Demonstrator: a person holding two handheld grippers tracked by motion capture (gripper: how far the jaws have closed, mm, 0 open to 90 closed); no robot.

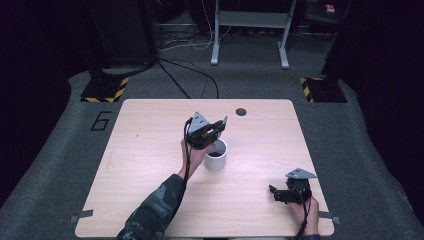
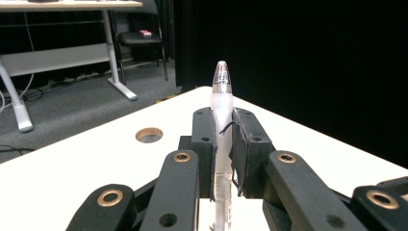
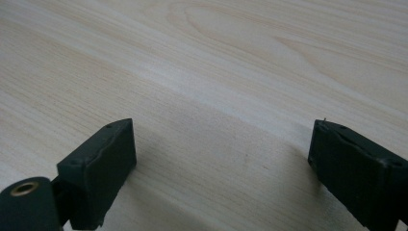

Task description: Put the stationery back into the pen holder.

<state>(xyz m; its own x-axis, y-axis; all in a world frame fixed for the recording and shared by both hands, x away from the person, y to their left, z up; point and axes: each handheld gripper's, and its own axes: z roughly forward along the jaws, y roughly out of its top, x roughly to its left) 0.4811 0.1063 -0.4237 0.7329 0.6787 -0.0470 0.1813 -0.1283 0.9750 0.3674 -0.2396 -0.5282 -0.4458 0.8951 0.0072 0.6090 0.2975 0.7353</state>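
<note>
The table (image 1: 150,150) is the biggest thing here, a pale wood-grain top with rounded corners and a small round hole (image 1: 241,111) near its far edge; its smooth, bare surface gives both hands room to work, and dark grey carpet lies around it. Near the middle stands a white cup (image 1: 216,156), a short, glossy cylinder with a dark inside, set upright so that something can be dropped in from above. The left gripper (image 1: 220,127) hangs just over the cup's far rim, held in a hand whose camouflage-patterned sleeve comes in from the bottom of the high view; it seems placed there to bring its load above the opening. In the left gripper view the left gripper (image 2: 222,144) has its jaws drawn narrow and clamped on a pen (image 2: 222,103), a slim, frosted, see-through plastic barrel with a clear pointed cap, gripped across its middle so that it stands upright between the matte black pads; that hold looks meant to keep the pen steady and lined up for lowering into the cup. The right gripper (image 1: 276,193) rests low near the table's near right corner, well apart from the cup, likely parked out of the way; in its own view the right gripper (image 3: 221,159) stands wide with nothing between its blocky black jaws, only wood grain beneath.
</note>
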